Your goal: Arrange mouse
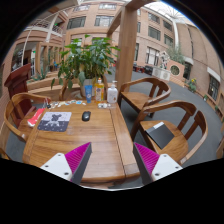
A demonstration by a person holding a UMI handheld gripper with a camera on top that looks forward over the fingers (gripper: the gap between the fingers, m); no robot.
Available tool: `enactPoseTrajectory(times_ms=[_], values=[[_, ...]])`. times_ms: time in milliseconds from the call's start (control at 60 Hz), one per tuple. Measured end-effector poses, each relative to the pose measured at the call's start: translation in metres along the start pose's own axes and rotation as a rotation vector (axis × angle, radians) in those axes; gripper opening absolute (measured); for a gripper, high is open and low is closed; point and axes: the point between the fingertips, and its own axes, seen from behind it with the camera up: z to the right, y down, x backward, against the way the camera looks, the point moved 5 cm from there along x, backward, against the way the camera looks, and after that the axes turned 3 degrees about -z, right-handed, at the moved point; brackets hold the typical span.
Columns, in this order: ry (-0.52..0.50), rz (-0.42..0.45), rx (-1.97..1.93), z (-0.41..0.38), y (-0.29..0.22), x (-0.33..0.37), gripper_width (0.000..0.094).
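Observation:
A small dark mouse (86,116) lies on the wooden table (85,145), well beyond my fingers, to the right of a dark mouse mat (55,121) with a printed picture. My gripper (112,162) is held above the near end of the table. Its two fingers, with magenta pads (74,160), stand wide apart with only bare table top between them. Nothing is held.
A potted plant (88,60) stands at the table's far end with several bottles (100,92) in front of it. A red object (36,117) lies left of the mat. Wooden chairs (168,125) stand on both sides; the right one holds a dark notebook (160,135).

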Motion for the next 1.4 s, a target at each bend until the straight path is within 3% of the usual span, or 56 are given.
enactPoseTrajectory(times_ms=[117, 350, 500, 667, 967, 1133, 1267, 1400], values=[[-0.024, -0.06, -0.015, -0.013, 0.023, -0.01, 0.085], [-0.117, -0.114, -0.03, -0.094, 0.059, -0.096, 0.0844], [-0.188, -0.079, -0.04, -0.143, 0.034, -0.168, 0.0854], [-0.154, -0.012, -0.008, -0.171, -0.015, -0.263, 0.0852], [-0.125, -0.04, -0.037, -0.188, -0.076, -0.387, 0.083], [-0.102, -0.08, -0.044, -0.191, -0.077, -0.416, 0.0704], [-0.083, -0.041, -0.034, -0.188, -0.082, -0.423, 0.0454], [-0.071, -0.022, -0.062, -0.187, -0.083, -0.424, 0.0379]])
